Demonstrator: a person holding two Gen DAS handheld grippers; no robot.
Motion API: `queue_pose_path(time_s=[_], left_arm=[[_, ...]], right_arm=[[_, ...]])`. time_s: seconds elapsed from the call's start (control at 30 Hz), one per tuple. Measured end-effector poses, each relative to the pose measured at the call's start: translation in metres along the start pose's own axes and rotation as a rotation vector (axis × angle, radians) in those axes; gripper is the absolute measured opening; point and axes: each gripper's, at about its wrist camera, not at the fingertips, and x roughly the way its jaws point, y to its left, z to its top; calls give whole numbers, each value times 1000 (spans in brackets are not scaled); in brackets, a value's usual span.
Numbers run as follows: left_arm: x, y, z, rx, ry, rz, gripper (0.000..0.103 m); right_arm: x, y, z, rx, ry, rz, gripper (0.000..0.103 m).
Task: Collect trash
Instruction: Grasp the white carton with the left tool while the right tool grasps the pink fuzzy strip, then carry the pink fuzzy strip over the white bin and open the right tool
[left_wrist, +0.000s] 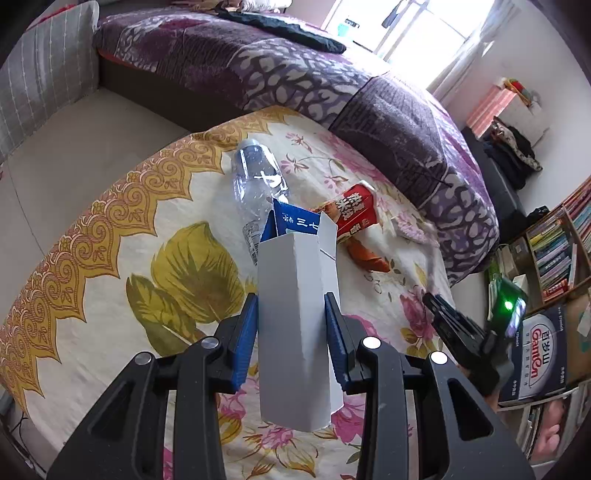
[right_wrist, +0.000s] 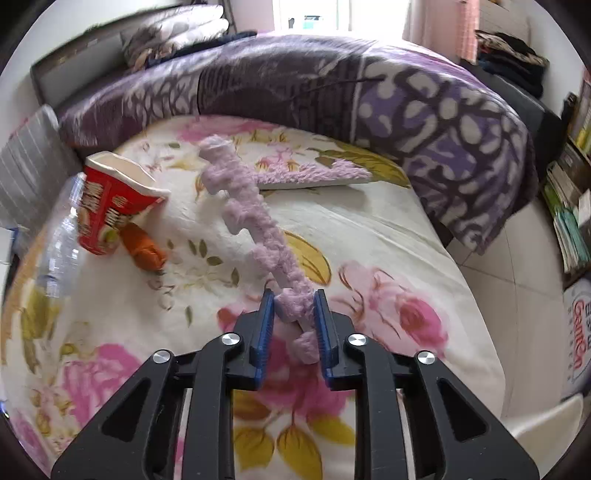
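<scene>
Carton (left_wrist: 295, 325) upright in left claw (left_wrist: 291, 332) | open end pointing away

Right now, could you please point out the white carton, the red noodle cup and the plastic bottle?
white carton (left_wrist: 291, 325), left wrist view, its front face.
red noodle cup (right_wrist: 107, 206), right wrist view, its printed side.
plastic bottle (left_wrist: 258, 181), left wrist view, its clear body.

Looking at a bedroom w/ bed (left_wrist: 110, 295) under floral sheet, purple quilt (left_wrist: 295, 74) bunching along far side. Bright window (left_wrist: 417, 33) glaring at back, washing out detail. Bookshelf (left_wrist: 557, 243) standing at right, packed w/ books. Pale tiled floor (right_wrist: 498, 258) showing btwn bed & shelf.
</scene>
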Motion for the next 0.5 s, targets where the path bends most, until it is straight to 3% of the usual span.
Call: queue_pose_path(time_s=[0.27,0.5], left_arm=[[-16,-17,-4,40,-53,-16,36],[-20,-30,-10,58,-49,-50,36]], right_arm=[[-52,5,-21,63,-32,-38,12],[-92,-3,-40,159,-47,-30,12]])
